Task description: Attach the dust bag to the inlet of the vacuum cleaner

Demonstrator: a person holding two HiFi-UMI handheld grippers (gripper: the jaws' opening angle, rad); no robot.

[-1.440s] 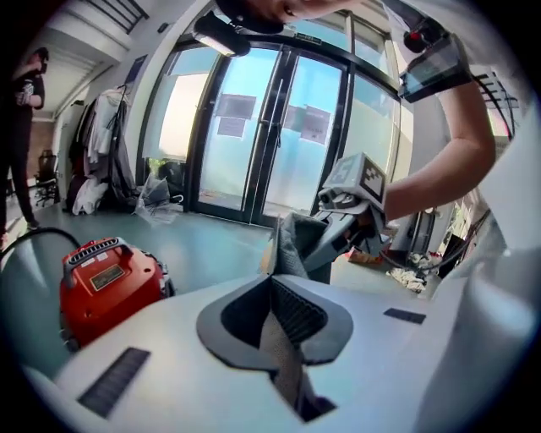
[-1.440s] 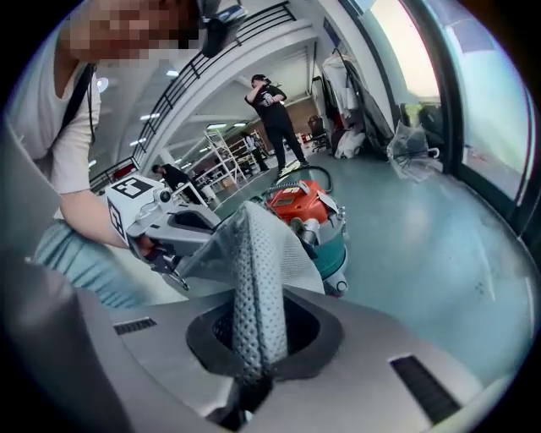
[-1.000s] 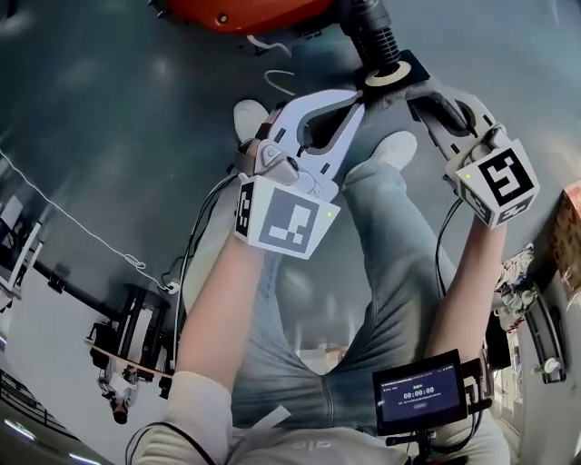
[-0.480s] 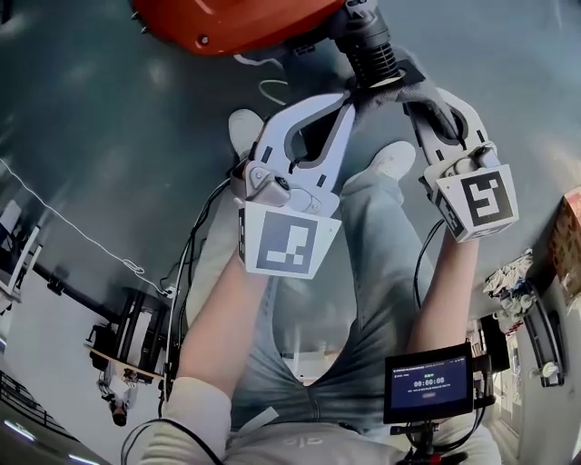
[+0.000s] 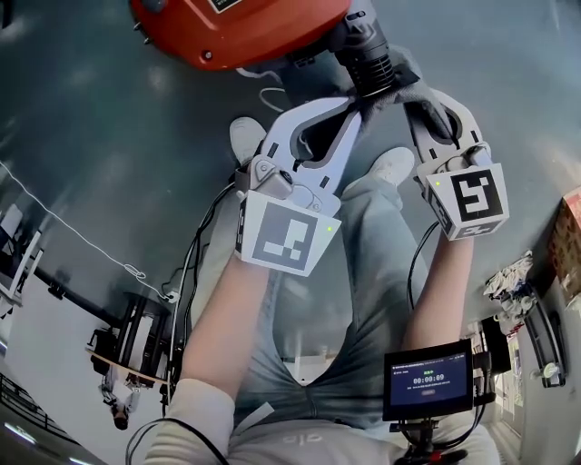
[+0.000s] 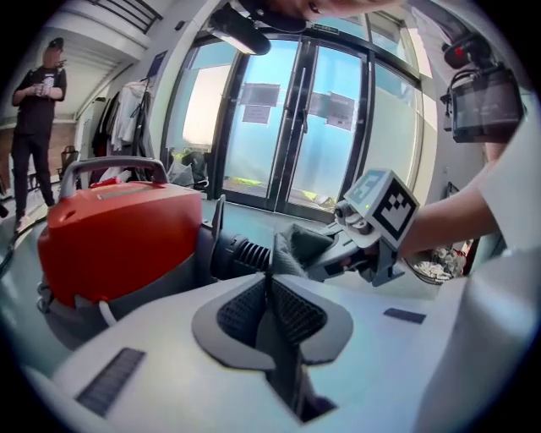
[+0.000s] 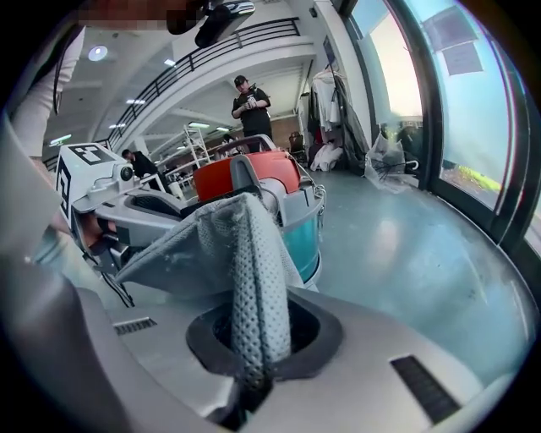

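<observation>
The red vacuum cleaner (image 5: 236, 27) stands on the floor at the top of the head view, its black ribbed inlet (image 5: 365, 50) pointing towards me. A grey dust bag (image 5: 404, 86) is stretched between both grippers right at the inlet's end. My left gripper (image 5: 352, 102) is shut on the bag's left edge. My right gripper (image 5: 419, 107) is shut on its right edge. In the left gripper view the bag (image 6: 297, 247) sits against the inlet (image 6: 241, 254) beside the red body (image 6: 118, 228). Perforated bag cloth (image 7: 247, 262) is pinched in the right gripper view. Whether the bag's opening surrounds the inlet is hidden.
White shoes (image 5: 247, 132) and jeans-clad legs are below the grippers. A white cord (image 5: 272, 91) and black cables (image 5: 195, 254) lie on the grey floor. A small screen (image 5: 427, 381) is low right. A standing person (image 7: 250, 106) and glass doors (image 6: 287, 127) are behind.
Both grippers have moved the bag up against the ribbed inlet, and the vacuum now shows larger at the top of the head view. Both stay shut on the bag.
</observation>
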